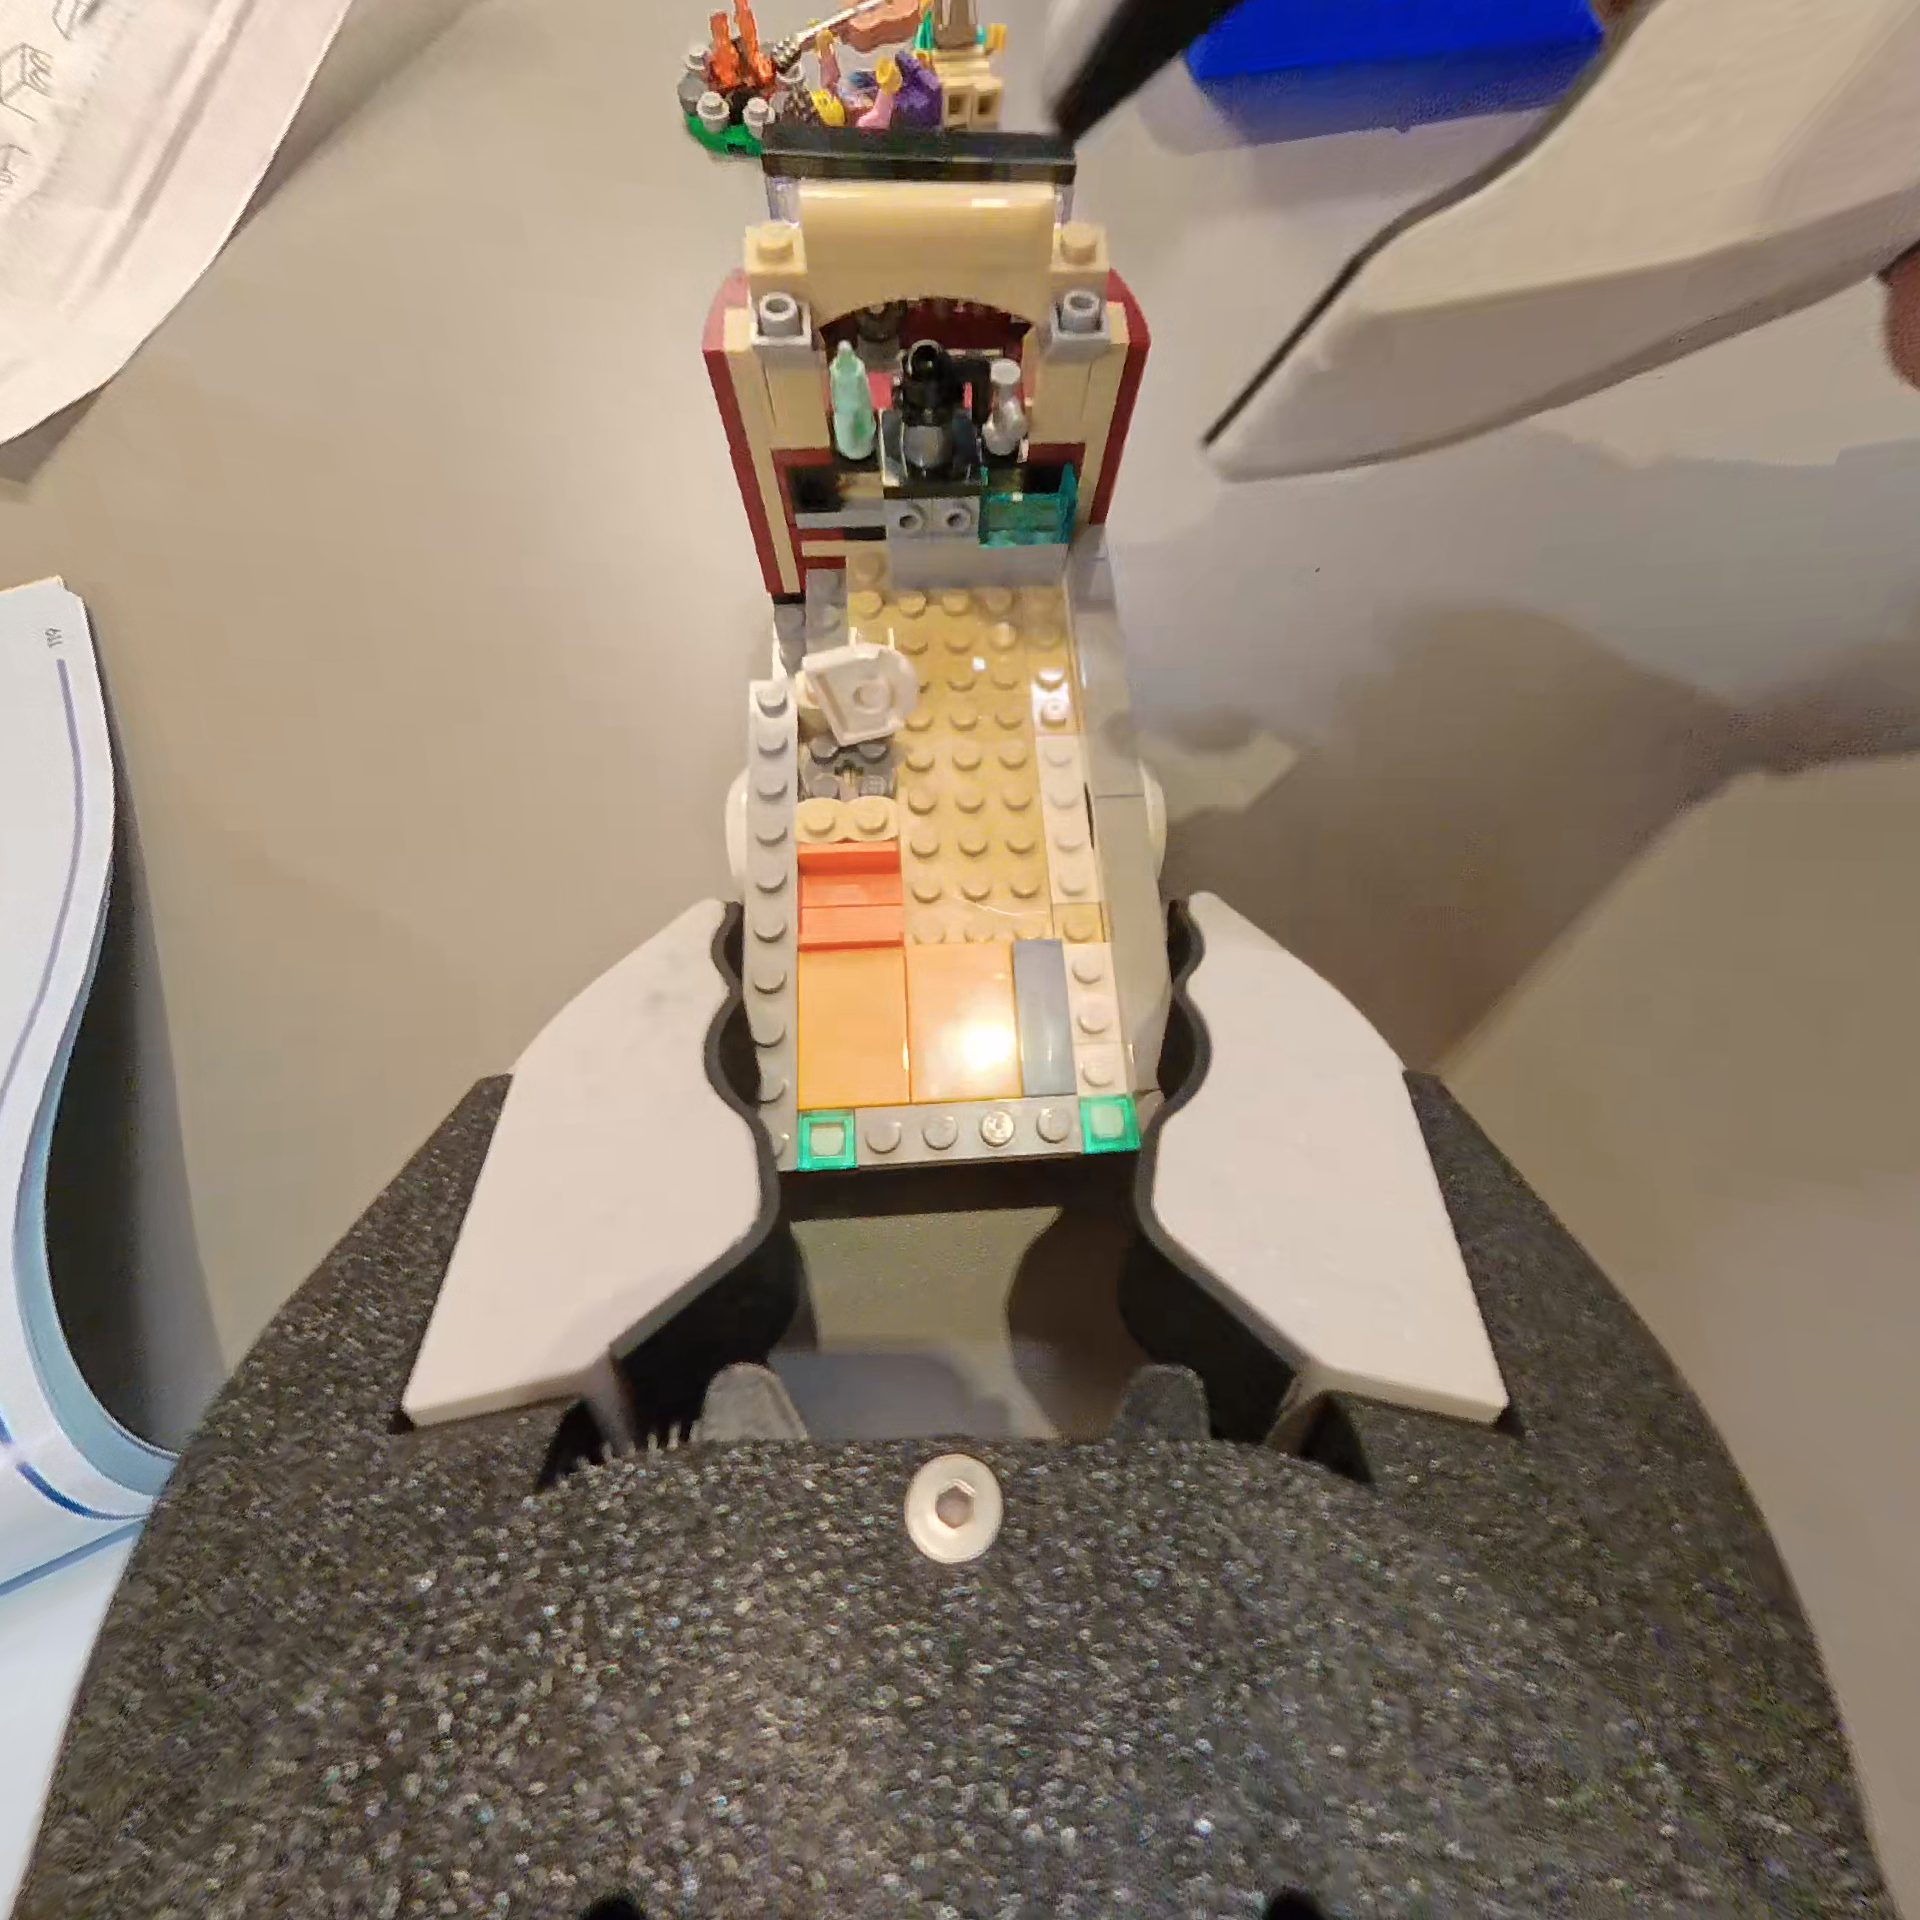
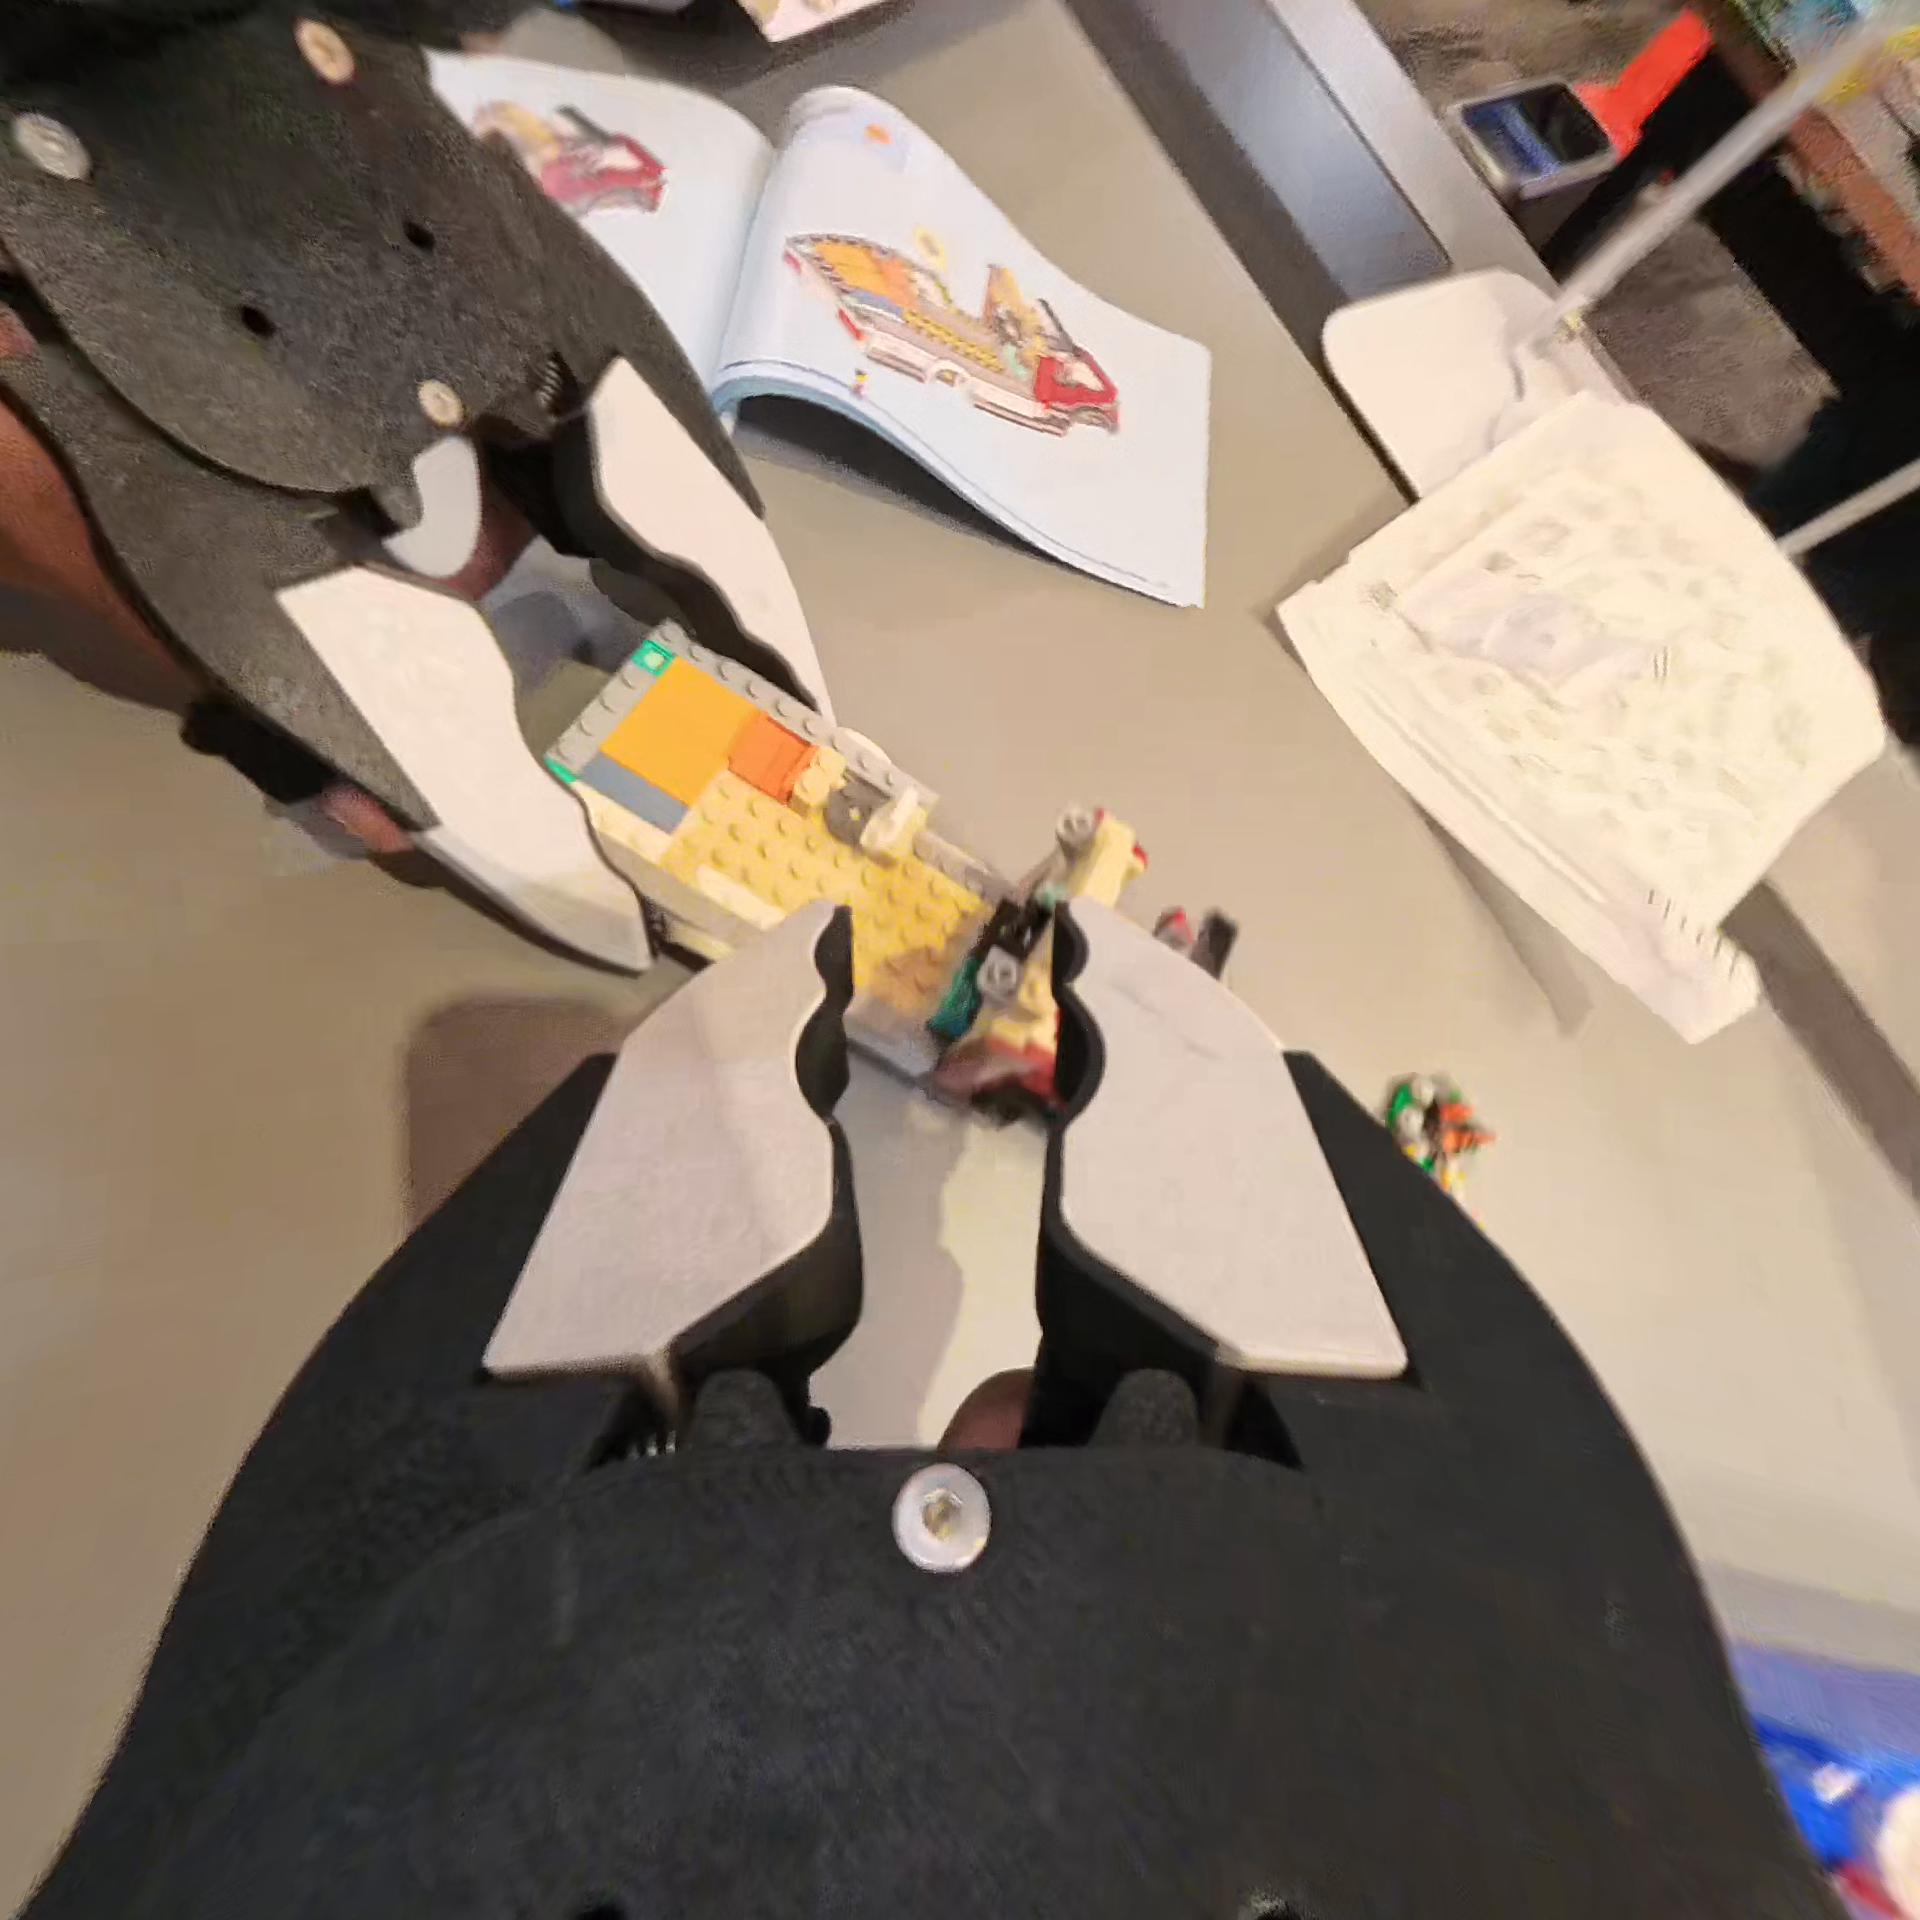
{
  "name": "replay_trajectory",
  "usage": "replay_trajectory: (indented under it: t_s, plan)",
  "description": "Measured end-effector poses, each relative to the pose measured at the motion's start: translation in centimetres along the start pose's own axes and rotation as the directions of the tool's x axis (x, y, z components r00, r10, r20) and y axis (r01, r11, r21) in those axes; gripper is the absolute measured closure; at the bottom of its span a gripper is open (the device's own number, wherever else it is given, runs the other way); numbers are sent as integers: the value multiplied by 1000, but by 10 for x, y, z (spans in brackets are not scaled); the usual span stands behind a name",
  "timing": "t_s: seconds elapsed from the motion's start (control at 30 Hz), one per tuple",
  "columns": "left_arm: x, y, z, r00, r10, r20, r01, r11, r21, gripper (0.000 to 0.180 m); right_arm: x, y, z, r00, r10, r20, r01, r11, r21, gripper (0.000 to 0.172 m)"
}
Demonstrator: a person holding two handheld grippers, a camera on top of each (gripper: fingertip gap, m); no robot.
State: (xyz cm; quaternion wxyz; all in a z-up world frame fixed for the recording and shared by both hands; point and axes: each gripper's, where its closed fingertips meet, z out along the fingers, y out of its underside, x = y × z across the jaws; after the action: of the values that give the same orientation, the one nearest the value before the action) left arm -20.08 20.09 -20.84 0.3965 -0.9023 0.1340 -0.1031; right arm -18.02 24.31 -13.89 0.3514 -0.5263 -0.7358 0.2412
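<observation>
I hold my left gripper [image 1: 956, 997] around the near end of a long toy brick model [image 1: 940, 831]. Its two pale fingers [image 1: 623, 1091] sit on each side of the model, and the dark pads press on the grey side walls. So the left gripper is wide, but it has a firm hold on the model. The model rests on the grey bench [image 1: 416, 623]. The end by the left gripper has orange and yellow flat tiles. The far end has a tan arch with dark red walls.

My right gripper [image 2: 945, 935] is at that far end of the model [image 2: 790, 821]. Its fingers stand partly apart. The right finger is up against the arch wall. The left finger hangs over the tan studded floor, and I cannot tell if it touches. The picture is blurry there, so I cannot tell if the right gripper has hold of the model.

Past the arch end of the model stands a small, bright brick build [image 1: 831, 94]. To the left side of the model, an open booklet [image 2: 935, 332] with drawings lies on the bench. Beyond the model are white paper sheets [image 2: 1579, 707]. A blue box [image 1: 1392, 73] sits beyond the arch, to the right.
</observation>
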Motion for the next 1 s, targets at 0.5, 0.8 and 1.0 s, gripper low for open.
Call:
replay_trajectory:
  t_s: [0.5, 0.8, 1.0]
  plan:
    - [1, 0, 1, 1000, -20, -9, 20, 1000, -7, 104, -24, 47, 21, 657, -705, -266, 696, 703, -146, 127]
    - [-2, -3, -3, 998, -53, -19, 53, 999, 9, 104, -23, 34, 36, 482, -803, -350, 812, 560, -166, 132]
    - [-5, -4, -5, 997, -71, -25, 72, 997, 20, 104, -22, 34, 42, 331, -866, -376, 876, 430, -218, 140]
